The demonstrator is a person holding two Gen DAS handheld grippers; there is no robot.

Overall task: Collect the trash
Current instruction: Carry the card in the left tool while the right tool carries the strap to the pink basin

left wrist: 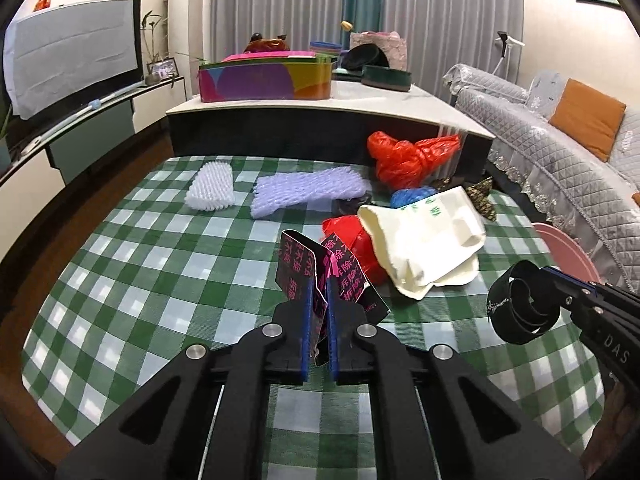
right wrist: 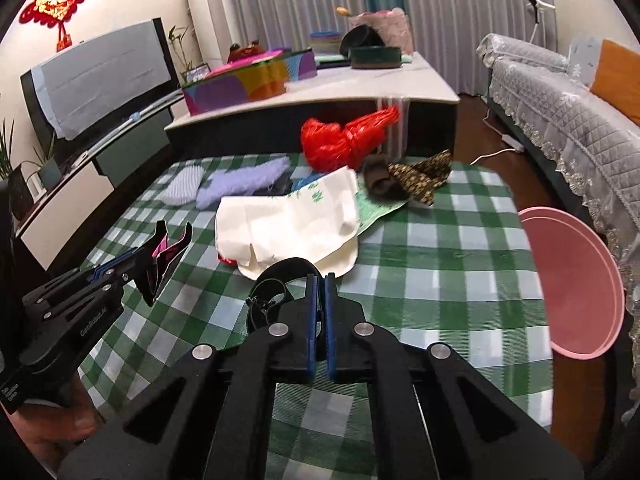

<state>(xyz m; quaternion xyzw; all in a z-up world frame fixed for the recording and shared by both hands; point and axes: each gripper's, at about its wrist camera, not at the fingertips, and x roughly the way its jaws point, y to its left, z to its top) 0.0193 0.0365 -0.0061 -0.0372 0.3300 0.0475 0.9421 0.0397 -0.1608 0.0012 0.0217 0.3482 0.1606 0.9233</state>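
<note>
Across the low table spreads a green-and-white checked cloth [left wrist: 160,264], and everything sits on it or just beyond its edge. At three o'clock of the cloth in the right wrist view, a round pink plastic basin [right wrist: 576,280] stands off the table's side. Near the middle lies a cream plastic bag with green print [left wrist: 424,240], overlapping a crumpled red plastic bag [left wrist: 352,240] at its nine o'clock. Toward twelve o'clock lie a lilac foam net sleeve [left wrist: 308,192] and, at its nine o'clock, a white foam net sleeve [left wrist: 212,190]; a knotted red plastic bag [left wrist: 408,156] rests at one o'clock. The left gripper [left wrist: 319,320] is clamped on a folded black wrapper with pink lettering [left wrist: 308,268], held above the cloth. The right gripper [right wrist: 319,320] pinches a coiled black strap [right wrist: 276,292], also lifted.
</note>
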